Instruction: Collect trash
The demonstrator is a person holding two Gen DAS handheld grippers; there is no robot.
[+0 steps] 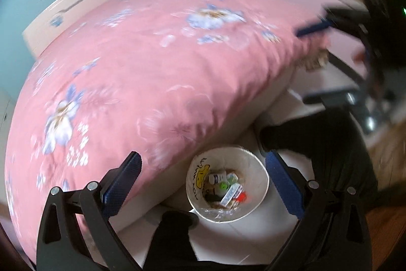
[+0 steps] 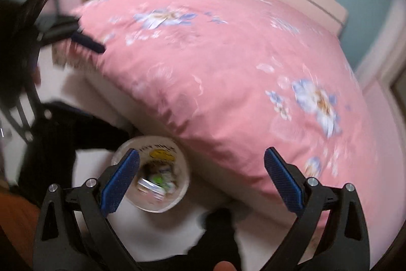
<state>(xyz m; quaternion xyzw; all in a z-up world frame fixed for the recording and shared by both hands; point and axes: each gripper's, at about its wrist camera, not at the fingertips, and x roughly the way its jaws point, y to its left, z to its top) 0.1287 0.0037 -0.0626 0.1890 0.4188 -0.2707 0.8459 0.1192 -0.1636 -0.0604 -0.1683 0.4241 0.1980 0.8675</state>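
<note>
Trash sits in the bin by the bed. Both grippers' fingers are apart, empty. A bump could tip the bin.

One white bin sits at lower centre. One pink bed fills the frame. Two open grippers show.

Trash in bin, bin beside bed corner

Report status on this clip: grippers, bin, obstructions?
Left gripper open, empty. Right gripper open, empty. Trash bin on floor beside bed, already holding small boxes and wrappers. Person's dark-clad feet flank the bin; nothing covers its mouth.
</note>
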